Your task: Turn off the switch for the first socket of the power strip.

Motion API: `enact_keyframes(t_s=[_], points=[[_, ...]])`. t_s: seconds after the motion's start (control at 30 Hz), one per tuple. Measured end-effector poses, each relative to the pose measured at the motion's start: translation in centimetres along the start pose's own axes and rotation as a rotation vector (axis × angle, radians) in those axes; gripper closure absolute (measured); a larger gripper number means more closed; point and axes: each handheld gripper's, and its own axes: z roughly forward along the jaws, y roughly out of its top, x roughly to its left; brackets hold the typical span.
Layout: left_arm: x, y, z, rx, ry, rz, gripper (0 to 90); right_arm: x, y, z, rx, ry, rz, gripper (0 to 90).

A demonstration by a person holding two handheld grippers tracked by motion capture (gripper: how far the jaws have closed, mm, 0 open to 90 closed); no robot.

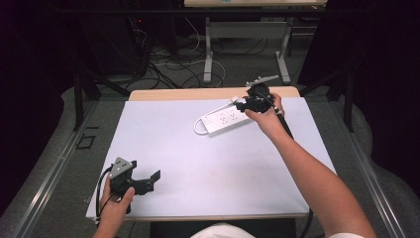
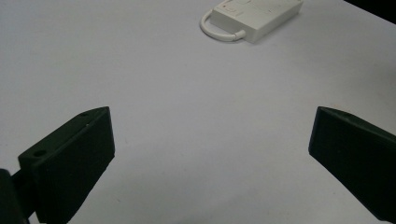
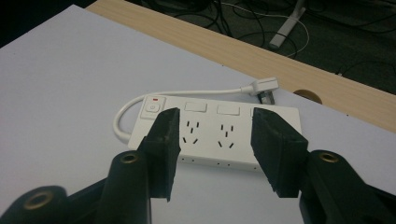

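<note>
Over the far right of the white table [image 1: 163, 148], the right gripper [image 3: 215, 140] hangs half-spread above a power strip [image 1: 224, 120]; the left gripper [image 2: 210, 154] rests wide apart, holding nothing.

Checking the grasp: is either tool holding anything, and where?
Nothing held. The right tool hovers open over the power strip; the left tool is open.

The person is wearing white short sleeves, forearms bare. Both grippers, left gripper [image 1: 148, 179] and right gripper [image 1: 242, 105], are showing black blocky jaws, brass-ringed screw holes and trailing black cables.
</note>
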Motion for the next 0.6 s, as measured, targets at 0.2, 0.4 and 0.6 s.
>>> enact_keyframes(t_s=[0.2, 0.4, 0.6], points=[[0.0, 0.0, 0.0, 0.0, 0.001, -0.001, 0.1, 0.0, 0.7, 0.6, -0.004, -0.001, 0.005, 58.8], [0.1, 0.0, 0.0, -0.001, 0.001, -0.002, 0.1, -0.1, 1.5, 1.3, 0.01, -0.012, -0.004, 63.5], [0.1, 0.0, 0.0, -0.002, 0.0, -0.006, 0.1, -0.3, 2.0, 1.9, 0.006, -0.017, 0.008, 68.0]])
